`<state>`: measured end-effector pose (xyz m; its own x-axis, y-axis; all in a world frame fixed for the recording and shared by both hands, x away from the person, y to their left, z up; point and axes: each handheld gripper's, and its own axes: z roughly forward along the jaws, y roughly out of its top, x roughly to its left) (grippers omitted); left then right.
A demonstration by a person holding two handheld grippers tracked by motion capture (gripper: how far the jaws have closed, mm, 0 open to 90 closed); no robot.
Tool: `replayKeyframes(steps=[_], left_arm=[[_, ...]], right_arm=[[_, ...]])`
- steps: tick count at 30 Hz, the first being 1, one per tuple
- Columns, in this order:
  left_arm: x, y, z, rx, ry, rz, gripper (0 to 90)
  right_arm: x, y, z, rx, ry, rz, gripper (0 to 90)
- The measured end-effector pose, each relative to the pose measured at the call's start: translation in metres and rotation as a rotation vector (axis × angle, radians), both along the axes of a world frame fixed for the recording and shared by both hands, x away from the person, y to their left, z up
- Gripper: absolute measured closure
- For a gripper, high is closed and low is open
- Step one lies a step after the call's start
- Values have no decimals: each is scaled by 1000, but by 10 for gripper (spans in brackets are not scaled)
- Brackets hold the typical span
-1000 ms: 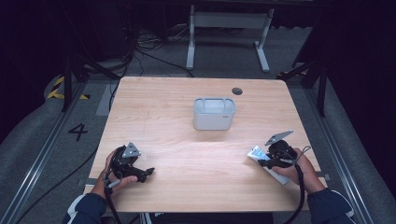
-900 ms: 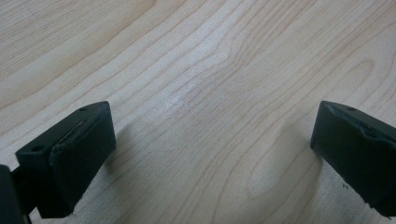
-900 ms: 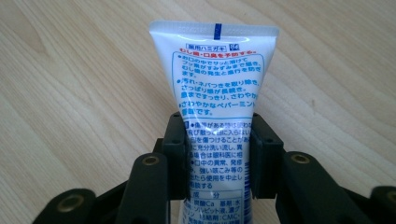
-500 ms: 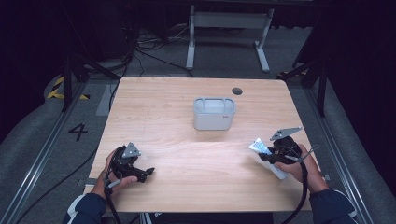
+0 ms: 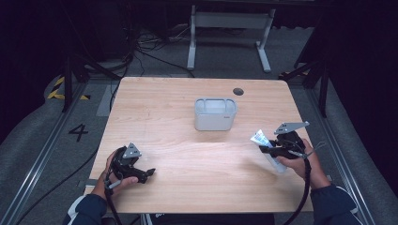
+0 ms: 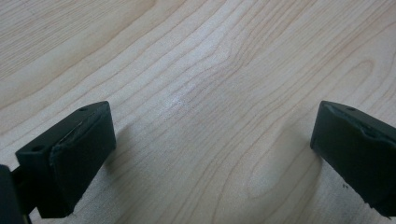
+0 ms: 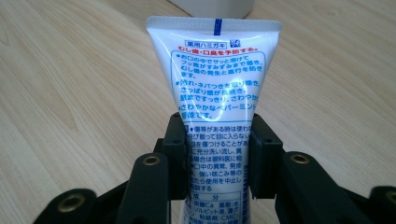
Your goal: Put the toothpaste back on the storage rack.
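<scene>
Since a second ago, the right hand-held gripper [image 5: 263, 149] has lifted slightly and drawn a little toward the right edge of the surface [image 5: 178, 117], carrying the toothpaste tube [image 5: 259, 139] with it, while the left hand-held gripper [image 5: 149, 172] has stayed put. In the right gripper view the jaws pinch the white tube [image 7: 217, 93] across its printed middle, its crimped flat end pointing away toward the grey container [image 7: 212, 4] at the top edge. From the high view the tube sits near the right edge of the surface, well apart from the grey container [image 5: 215, 115], which stands at the middle toward the far side. Bare wood lies open between tube and container. The left hand-held gripper [image 6: 205, 154] rests near the front left corner with its jaws spread wide over bare wood. A small dark hole [image 5: 238, 91] marks the far edge, beyond the container.
</scene>
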<state>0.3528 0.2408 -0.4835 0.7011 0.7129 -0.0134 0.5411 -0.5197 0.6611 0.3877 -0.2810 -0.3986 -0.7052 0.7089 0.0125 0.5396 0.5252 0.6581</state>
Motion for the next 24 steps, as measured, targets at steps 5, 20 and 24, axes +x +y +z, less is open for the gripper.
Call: replayKeyframes(steps=[5,20,24], left_arm=[[0,0,0,0,0,0,4],[0,0,0,0,0,0,4],[0,0,0,0,0,0,4]], right_arm=[[2,4,7,15,-24,6,665],[24,22,35,50,-135,43,665],[28,27,49,68,-171,56,665]])
